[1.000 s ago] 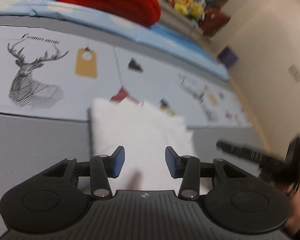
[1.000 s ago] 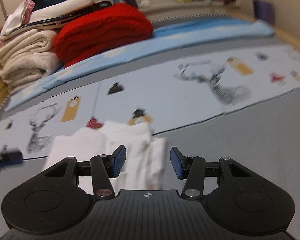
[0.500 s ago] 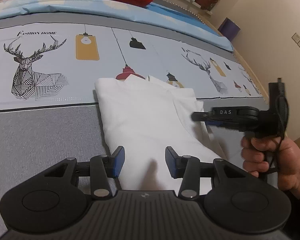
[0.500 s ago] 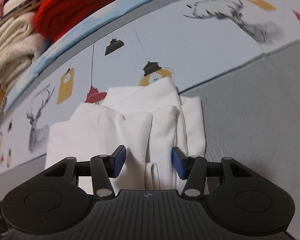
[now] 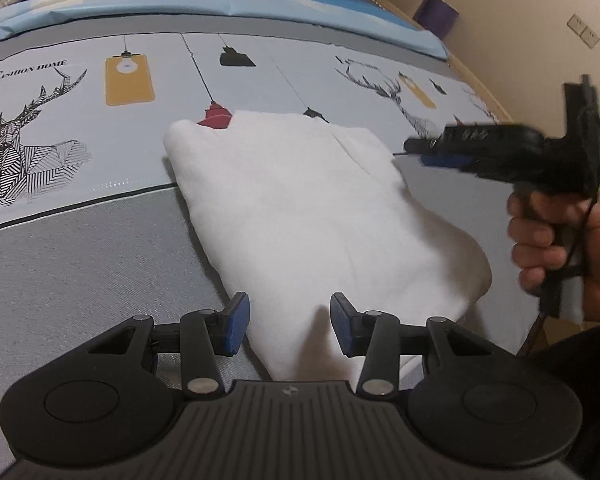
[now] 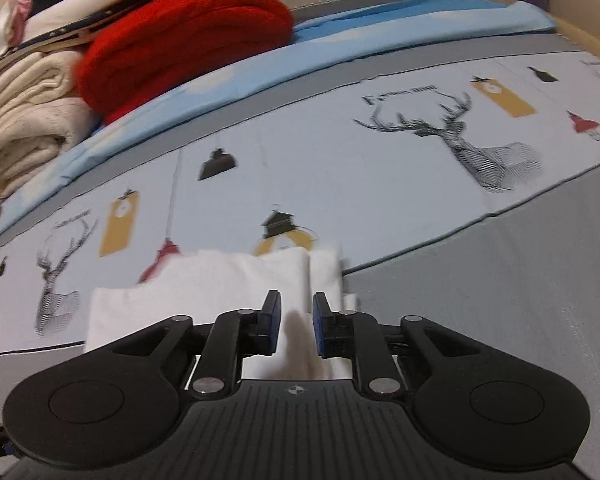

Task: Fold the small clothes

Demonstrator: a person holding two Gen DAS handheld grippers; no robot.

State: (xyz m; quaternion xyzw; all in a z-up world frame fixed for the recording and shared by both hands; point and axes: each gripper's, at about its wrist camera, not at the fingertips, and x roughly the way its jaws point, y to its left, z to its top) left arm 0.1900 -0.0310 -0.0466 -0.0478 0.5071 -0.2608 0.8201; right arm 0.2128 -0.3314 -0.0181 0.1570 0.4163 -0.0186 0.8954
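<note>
White folded garment point(image 5: 312, 216) lies at twelve o'clock of the left gripper point(image 5: 290, 322), jaws released; right gripper point(image 6: 296, 322) jaws closing around its cloth, not yet clenched.

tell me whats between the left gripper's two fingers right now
In the left wrist view, the near end of the white garment lies in the gap of the left gripper; both blue pads stand clear of the cloth.
</note>
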